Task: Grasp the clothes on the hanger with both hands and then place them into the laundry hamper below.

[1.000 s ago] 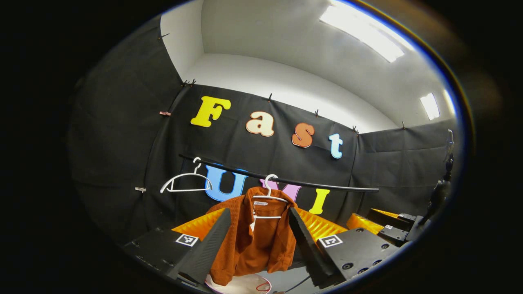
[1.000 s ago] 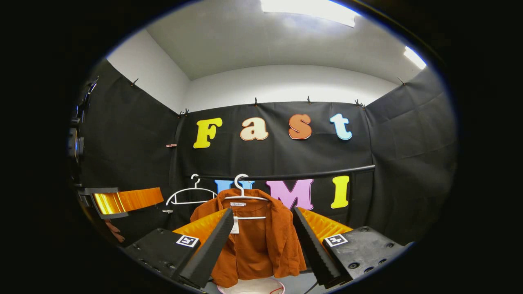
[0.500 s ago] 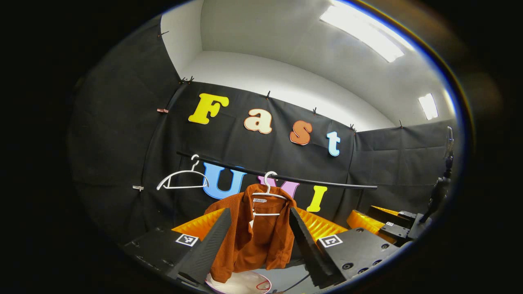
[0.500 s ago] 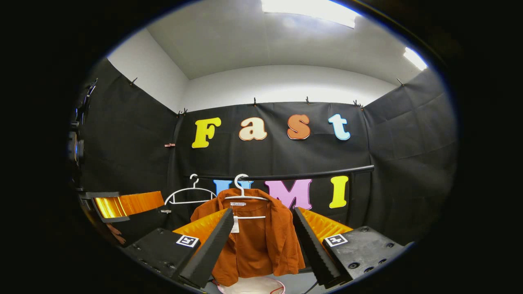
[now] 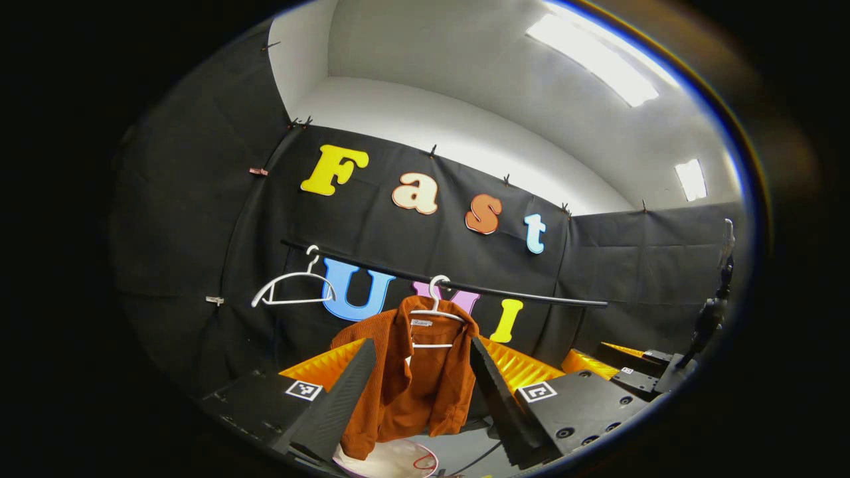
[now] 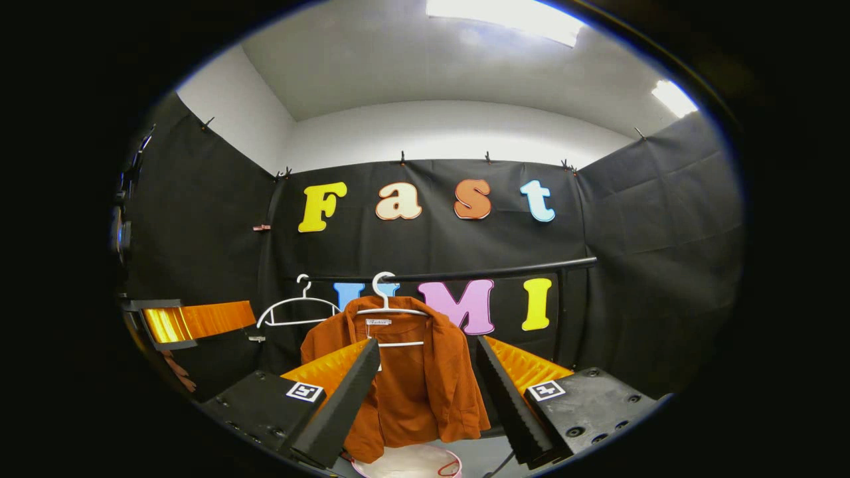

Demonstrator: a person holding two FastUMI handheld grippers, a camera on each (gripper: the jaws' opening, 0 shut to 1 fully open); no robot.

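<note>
In the left gripper view we see our left gripper [image 5: 418,398] with its two fingers spread well apart and nothing between them but air; framed in that gap, farther off, hangs the rust-orange ribbed shirt [image 5: 412,378] on a white plastic hanger [image 5: 435,312] hooked over a thin black horizontal rail [image 5: 518,297]. The shirt hangs open at the front, its collar at the hanger and its hem just above a round white laundry hamper with a red trim [image 5: 392,459], whose rim shows low in the view beneath the garment. To the left along the same rail we see a second white hanger [image 5: 292,292], bare and well apart from the shirt. At the far right of this view the right gripper [image 5: 624,372] shows, off to the side. In the right gripper view our right gripper [image 6: 428,398] also stands with its fingers wide apart, touching nothing, and the rust-orange shirt [image 6: 398,378] sits between them in the distance, still on its hanger [image 6: 388,307], below the rail [image 6: 478,272] and above the hamper's rim [image 6: 408,461]. The bare hanger [image 6: 295,309] hangs just to the left of the shirt, and the left gripper [image 6: 192,322] shows at the left edge of this view, near the black cloth wall [image 6: 651,252]
</note>
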